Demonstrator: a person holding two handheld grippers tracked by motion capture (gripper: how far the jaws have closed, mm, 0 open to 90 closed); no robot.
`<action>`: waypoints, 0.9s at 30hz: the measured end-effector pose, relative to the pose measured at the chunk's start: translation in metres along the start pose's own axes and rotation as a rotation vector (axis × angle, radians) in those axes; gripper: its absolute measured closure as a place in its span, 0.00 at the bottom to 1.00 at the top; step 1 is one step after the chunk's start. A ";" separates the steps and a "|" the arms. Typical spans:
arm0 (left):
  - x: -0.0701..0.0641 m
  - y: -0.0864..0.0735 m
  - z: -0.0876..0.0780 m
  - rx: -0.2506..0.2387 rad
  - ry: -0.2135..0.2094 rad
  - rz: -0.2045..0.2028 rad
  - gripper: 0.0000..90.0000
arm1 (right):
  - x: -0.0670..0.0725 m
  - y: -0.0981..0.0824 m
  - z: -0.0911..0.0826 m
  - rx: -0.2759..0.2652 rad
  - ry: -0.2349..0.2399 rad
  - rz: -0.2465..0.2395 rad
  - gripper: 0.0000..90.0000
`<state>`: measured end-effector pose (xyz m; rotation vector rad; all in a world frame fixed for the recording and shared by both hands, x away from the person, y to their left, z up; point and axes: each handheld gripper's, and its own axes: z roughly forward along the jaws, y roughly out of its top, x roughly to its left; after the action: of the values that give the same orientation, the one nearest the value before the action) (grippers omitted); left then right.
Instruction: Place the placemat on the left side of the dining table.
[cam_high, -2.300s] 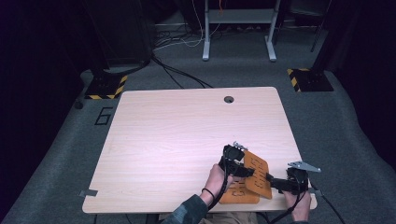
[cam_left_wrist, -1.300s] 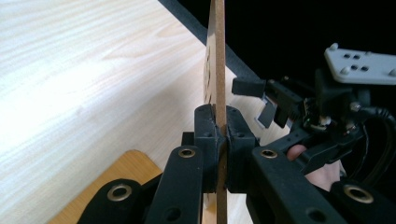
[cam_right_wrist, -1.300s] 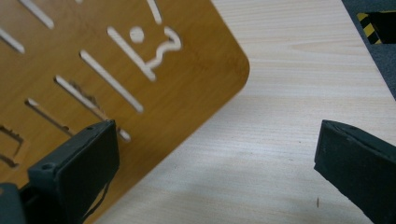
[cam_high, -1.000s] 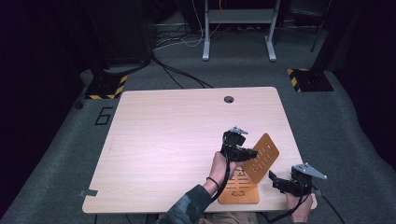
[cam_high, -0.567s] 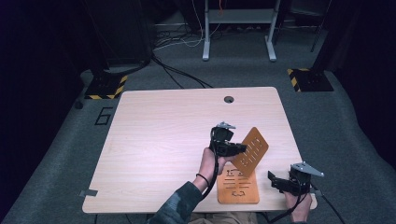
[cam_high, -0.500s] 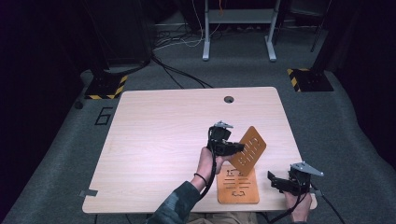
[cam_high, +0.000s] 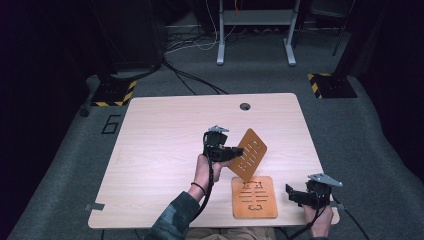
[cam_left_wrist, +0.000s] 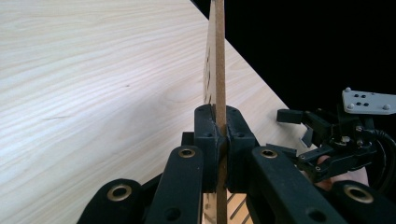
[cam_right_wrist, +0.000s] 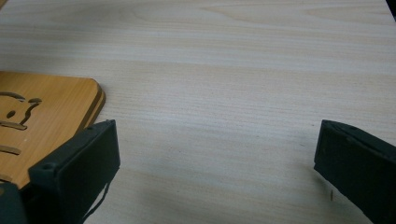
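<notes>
At the bottom right of the high view my right gripper (cam_high: 295, 194) sits low over the table's (cam_high: 165, 130) near corner, jaws spread wide with nothing between them; in the right gripper view the bare wood grain shows between the two black jaws. Just to its left, near the bottom centre, a flat orange board (cam_high: 254, 197) with cut-out slots lies on the table, its rounded corner beside my right gripper's left jaw in the right gripper view (cam_right_wrist: 42, 121). Further up, at the middle of the frame, my left gripper (cam_high: 239, 150) is clamped tight on a second orange board (cam_high: 248, 154), held tilted above the table. In the left gripper view that board (cam_left_wrist: 217, 70) stands edge-on, pinched between the pads. A round hole (cam_high: 245, 106) sits by the table's far edge
</notes>
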<state>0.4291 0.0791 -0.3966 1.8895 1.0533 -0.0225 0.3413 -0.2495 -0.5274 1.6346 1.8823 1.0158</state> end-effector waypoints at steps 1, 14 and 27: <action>0.002 0.000 -0.002 0.000 0.005 0.000 0.96 | 0.000 0.000 0.000 0.005 -0.001 -0.001 0.00; 0.025 0.000 -0.027 -0.020 0.056 -0.014 0.96 | 0.002 0.001 0.004 0.047 -0.021 -0.010 0.00; 0.046 0.000 -0.054 -0.043 0.115 -0.033 0.96 | 0.004 0.002 0.005 0.056 -0.034 -0.035 0.00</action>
<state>0.4368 0.1486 -0.3857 1.8520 1.1542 0.0907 0.3453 -0.2442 -0.5288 1.6341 1.9258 0.9234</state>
